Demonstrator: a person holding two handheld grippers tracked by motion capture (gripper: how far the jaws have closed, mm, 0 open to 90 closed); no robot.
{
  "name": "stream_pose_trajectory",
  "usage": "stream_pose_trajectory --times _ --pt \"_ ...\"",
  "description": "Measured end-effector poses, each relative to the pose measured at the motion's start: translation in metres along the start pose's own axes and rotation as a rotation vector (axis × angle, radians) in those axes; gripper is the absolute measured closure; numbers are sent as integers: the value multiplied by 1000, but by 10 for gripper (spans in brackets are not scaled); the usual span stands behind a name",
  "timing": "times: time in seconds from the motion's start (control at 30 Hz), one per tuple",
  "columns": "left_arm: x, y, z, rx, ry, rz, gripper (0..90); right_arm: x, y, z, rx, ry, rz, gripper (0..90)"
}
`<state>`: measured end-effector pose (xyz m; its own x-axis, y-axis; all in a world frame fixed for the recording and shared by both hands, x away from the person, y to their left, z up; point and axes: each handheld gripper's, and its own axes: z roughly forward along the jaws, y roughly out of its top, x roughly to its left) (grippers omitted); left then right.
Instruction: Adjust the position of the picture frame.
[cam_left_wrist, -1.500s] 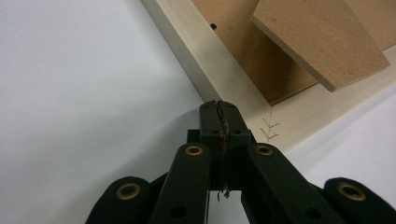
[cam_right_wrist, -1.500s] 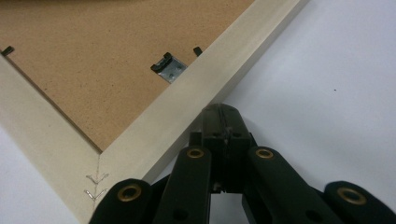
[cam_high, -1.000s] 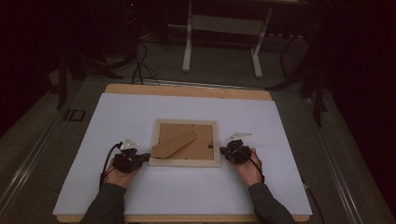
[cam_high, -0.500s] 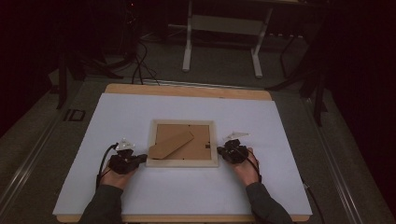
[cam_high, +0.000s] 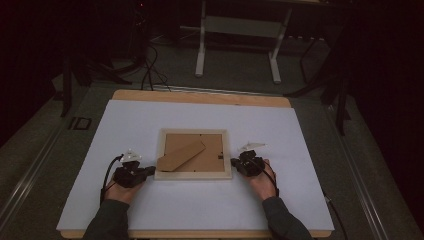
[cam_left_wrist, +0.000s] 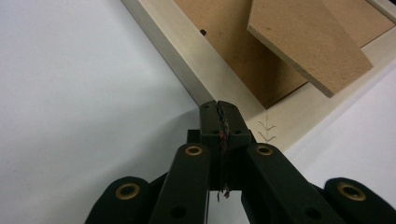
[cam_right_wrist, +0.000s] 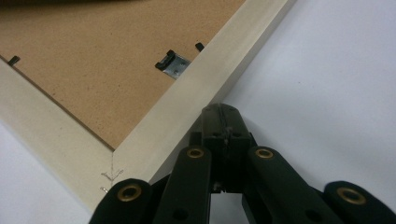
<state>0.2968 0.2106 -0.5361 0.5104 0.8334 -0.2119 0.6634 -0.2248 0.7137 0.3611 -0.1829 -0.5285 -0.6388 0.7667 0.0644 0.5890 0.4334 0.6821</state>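
Observation:
A pale wooden picture frame (cam_high: 193, 175) lies face down on the white table cover, brown backing board up, with its stand flap (cam_high: 181, 155) raised at an angle. My left gripper (cam_high: 148, 171) rests at the frame's near left corner (cam_left_wrist: 261, 122), jaws shut with nothing between them. My right gripper (cam_high: 234, 164) sits against the frame's right side near the front corner, also shut and empty; its tip (cam_right_wrist: 223, 114) touches the frame's outer edge (cam_right_wrist: 196, 84). A small metal hanger clip (cam_right_wrist: 172, 62) is fixed on the backing.
The white cover (cam_high: 195, 117) spans a wooden table (cam_high: 200, 97). Beyond the far edge stand a metal stand's legs (cam_high: 201, 50) and cables (cam_high: 147, 70) on a dark floor. A person's hands and dark sleeves (cam_high: 107, 222) come in from the bottom.
Both grippers and the frame sit slightly nearer the front edge than a second ago; the left gripper has slid a little left and back. Jaws stay shut.

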Motion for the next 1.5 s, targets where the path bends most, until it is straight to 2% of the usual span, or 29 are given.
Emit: stream_pose_trajectory --times 0.27,0.43,0.5,0.67,0.7,1.1,1.3,1.5 --pt "2 1 2 -6 2 -2 900 3 -6 -4 -6 10 -8 900" --pt "6 3 7 -7 8 -26 900 8 -13 -10 -10 26 -18 900" --pt "7 4 9 -7 14 -36 900 10 -15 -12 -4 27 -30 900" --pt "6 8 11 -2 39 -25 900 13 -18 -15 1 23 -36 900" --pt "4 13 14 -11 61 -13 900 13 -20 -17 2 32 -32 900" --pt "6 14 16 -28 53 -7 900 12 -22 -19 -6 32 -28 899" --pt "8 13 15 -43 46 -14 880 9 -24 -20 -13 34 -32 859" --pt "9 13 8 -65 35 -22 842 1 -25 -32 -55 15 -4 844"
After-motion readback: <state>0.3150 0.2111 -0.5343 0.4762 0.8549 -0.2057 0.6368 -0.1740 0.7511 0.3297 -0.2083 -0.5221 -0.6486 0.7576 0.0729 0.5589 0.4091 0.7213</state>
